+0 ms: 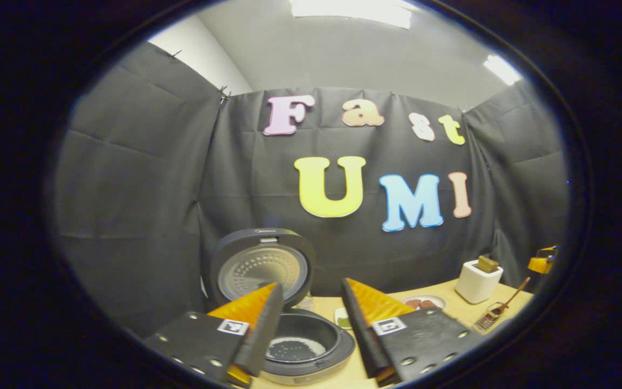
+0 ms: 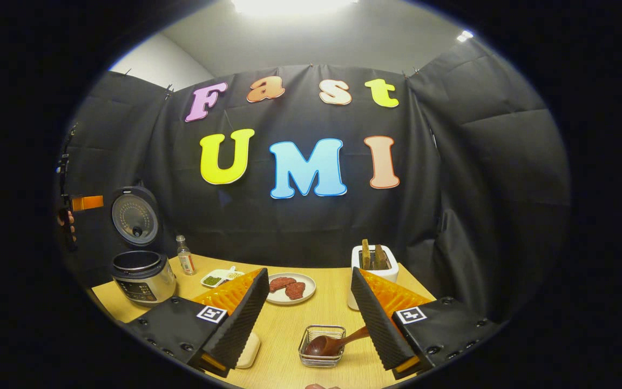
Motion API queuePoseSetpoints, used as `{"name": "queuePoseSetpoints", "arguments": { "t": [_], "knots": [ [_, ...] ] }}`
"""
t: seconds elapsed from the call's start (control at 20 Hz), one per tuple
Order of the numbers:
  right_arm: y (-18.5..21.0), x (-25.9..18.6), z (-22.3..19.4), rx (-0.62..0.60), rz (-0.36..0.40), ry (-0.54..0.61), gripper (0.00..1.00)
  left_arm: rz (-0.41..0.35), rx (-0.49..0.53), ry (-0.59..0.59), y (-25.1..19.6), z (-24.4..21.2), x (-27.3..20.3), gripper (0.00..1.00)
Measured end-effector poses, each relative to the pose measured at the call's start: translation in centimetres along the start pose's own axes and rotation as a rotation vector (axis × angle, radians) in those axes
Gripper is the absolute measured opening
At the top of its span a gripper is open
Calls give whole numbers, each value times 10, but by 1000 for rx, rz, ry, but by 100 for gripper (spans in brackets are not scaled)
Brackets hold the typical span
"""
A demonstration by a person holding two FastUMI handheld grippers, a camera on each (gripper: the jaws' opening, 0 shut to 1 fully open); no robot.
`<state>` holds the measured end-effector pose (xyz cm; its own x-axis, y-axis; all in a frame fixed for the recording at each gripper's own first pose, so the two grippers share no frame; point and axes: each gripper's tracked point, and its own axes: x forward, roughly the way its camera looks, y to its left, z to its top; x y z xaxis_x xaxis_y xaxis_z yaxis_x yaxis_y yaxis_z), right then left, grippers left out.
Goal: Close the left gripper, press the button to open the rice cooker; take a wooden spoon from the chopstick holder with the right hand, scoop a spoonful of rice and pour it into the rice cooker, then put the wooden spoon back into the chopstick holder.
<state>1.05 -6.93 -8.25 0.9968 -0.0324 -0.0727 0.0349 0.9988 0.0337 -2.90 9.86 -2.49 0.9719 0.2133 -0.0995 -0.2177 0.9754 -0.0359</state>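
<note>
Since the rice cooker (image 2: 141,270) stands lid-up at left of the right gripper view, the button step looks done. Wooden spoon (image 2: 332,343) lies low centre, bowl in a wire basket (image 2: 322,347), not back in the chopstick holder (image 2: 374,273); scoop, pour and return look unfinished. Right gripper (image 2: 311,319) gapes wide, holding nothing, as does the left gripper (image 1: 311,319).

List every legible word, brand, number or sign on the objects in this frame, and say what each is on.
None can be read.
Rice cooker: a small brand mark on the open lid, too blurred.
Cooker control panel: markings too small.
Bottle: label too small.
Left tool and right tool: square black-and-white marker tags, patterns rather than text.
</note>
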Motion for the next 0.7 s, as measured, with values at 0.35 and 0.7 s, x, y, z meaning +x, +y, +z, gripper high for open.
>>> {"name": "queuePoseSetpoints", "arguments": {
  "t": [0.35,0.7],
  "knots": [
    [-43,13,0,42,-92,43,98,-52,21,-14,-28,-8,-30,89],
    [-104,16,-25,141,-238,84,98,-101,-54,6,-32,-36,-34,89]
  ]
}}
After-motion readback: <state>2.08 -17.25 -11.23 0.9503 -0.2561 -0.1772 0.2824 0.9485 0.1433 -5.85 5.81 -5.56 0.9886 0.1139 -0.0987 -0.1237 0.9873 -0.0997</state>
